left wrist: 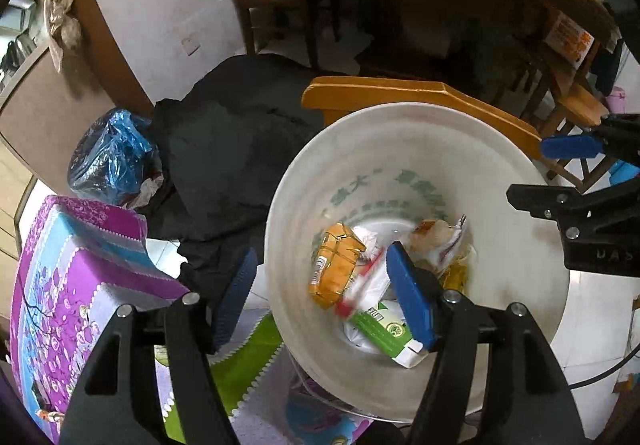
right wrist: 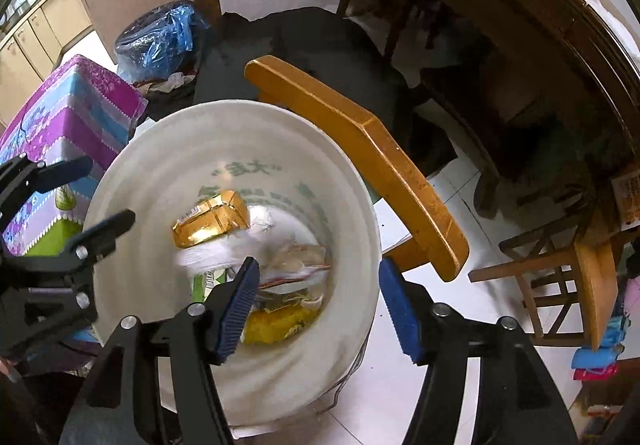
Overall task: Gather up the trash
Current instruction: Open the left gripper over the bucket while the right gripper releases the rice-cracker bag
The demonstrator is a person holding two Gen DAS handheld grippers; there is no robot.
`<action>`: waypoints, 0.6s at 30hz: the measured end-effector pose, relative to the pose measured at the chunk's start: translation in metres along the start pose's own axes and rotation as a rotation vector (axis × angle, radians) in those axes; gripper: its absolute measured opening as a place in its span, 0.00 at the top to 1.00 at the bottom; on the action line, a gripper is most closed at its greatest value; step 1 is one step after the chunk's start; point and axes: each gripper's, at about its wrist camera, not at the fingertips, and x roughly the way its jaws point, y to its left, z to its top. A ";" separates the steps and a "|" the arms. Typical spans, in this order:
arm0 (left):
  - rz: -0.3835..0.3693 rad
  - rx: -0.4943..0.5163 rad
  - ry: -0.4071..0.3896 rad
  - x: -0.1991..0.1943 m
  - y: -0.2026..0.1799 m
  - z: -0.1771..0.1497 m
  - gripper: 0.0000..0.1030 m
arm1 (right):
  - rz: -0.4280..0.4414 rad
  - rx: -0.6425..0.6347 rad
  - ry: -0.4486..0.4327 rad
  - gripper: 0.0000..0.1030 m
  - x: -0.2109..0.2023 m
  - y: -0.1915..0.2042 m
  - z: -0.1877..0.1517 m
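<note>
A white plastic bucket (left wrist: 500, 245) (right wrist: 132, 181) stands on the tiled floor with trash at its bottom. In it lie a gold-orange packet (left wrist: 336, 269) (right wrist: 212, 219), a green and white carton (left wrist: 384, 329), crumpled clear wrappers (left wrist: 436, 241) and a yellow wrapper (right wrist: 276, 321). A white piece (right wrist: 204, 257) over the pile looks blurred. My left gripper (left wrist: 322, 297) (right wrist: 96, 197) is open above the bucket's left rim, with one pad outside it. My right gripper (right wrist: 320, 309) (left wrist: 552, 173) is open above the right rim. Neither holds anything.
A wooden chair back (left wrist: 420, 93) (right wrist: 360, 157) stands just behind the bucket. A dark cloth (left wrist: 232, 149), a bin lined with a blue bag (left wrist: 112, 157) and a purple flowered box (left wrist: 80, 277) crowd the left. A wooden table and a stool (right wrist: 560, 265) stand to the right.
</note>
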 end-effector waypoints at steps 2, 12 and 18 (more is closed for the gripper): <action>0.003 -0.007 -0.002 -0.001 0.002 0.000 0.37 | -0.005 0.003 0.002 0.39 0.000 -0.002 -0.001; 0.001 -0.023 -0.047 -0.025 0.001 -0.008 0.37 | -0.011 -0.010 -0.004 0.39 -0.009 0.005 -0.005; 0.027 -0.064 -0.133 -0.062 0.016 -0.029 0.37 | 0.018 -0.069 -0.080 0.39 -0.040 0.040 -0.005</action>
